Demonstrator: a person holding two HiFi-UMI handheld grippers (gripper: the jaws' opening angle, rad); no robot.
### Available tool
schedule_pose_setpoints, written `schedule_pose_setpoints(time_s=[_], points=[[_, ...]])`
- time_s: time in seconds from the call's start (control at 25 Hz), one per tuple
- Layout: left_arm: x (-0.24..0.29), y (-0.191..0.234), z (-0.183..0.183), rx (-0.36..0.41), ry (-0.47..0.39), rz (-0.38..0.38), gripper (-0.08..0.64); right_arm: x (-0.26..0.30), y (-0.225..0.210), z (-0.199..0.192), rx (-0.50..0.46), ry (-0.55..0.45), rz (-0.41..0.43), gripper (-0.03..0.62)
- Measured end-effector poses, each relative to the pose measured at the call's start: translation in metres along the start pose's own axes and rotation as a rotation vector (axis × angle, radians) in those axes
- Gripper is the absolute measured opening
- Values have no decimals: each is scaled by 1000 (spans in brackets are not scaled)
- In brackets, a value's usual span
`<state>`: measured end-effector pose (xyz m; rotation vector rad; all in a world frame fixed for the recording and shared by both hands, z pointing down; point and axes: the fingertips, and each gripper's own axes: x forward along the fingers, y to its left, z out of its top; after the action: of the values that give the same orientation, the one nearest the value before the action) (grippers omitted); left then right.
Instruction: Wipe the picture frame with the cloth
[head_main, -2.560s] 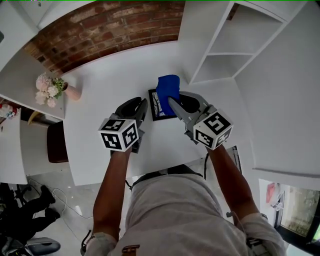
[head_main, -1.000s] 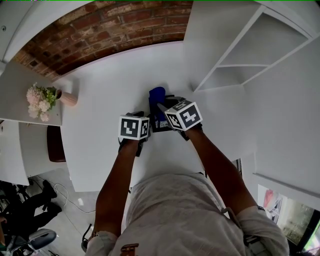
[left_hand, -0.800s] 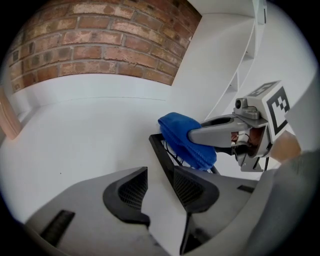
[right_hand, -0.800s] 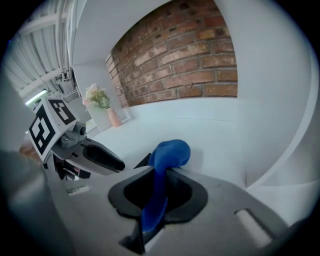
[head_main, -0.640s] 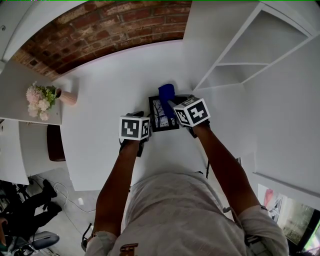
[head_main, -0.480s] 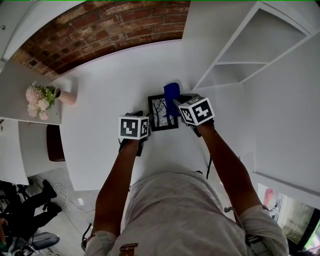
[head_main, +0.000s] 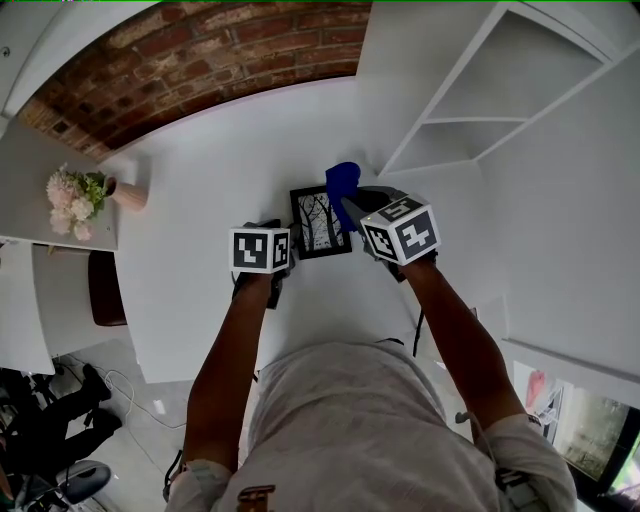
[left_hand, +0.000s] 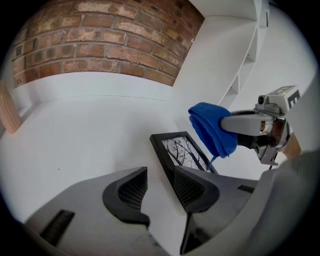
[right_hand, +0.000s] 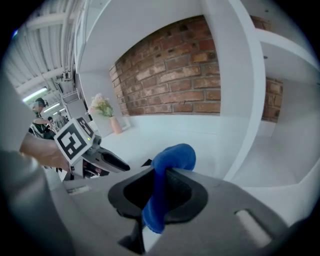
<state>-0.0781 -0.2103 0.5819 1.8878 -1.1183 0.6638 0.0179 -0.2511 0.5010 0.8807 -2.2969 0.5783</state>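
Blue cloth; black picture frame, branch print; red brick wall.

The black picture frame with a bare-branches print lies flat on the white counter. The blue cloth is bunched up, pinched in the right hand-held gripper, right by the frame's right edge.
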Motion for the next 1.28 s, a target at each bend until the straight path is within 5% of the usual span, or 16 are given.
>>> schedule_pose_setpoints(time_s=[0.24, 0.52, 1.28], points=[[0, 1, -1, -21, -1, -23, 173, 8, 42, 12, 59, -30, 125, 48], [-1, 0, -1, -9, 1, -30, 173, 37, 69, -13, 115, 50, 179, 48], [-1, 1, 0, -10, -14, -31, 173, 27, 7, -56, 116, 165, -9, 49]])
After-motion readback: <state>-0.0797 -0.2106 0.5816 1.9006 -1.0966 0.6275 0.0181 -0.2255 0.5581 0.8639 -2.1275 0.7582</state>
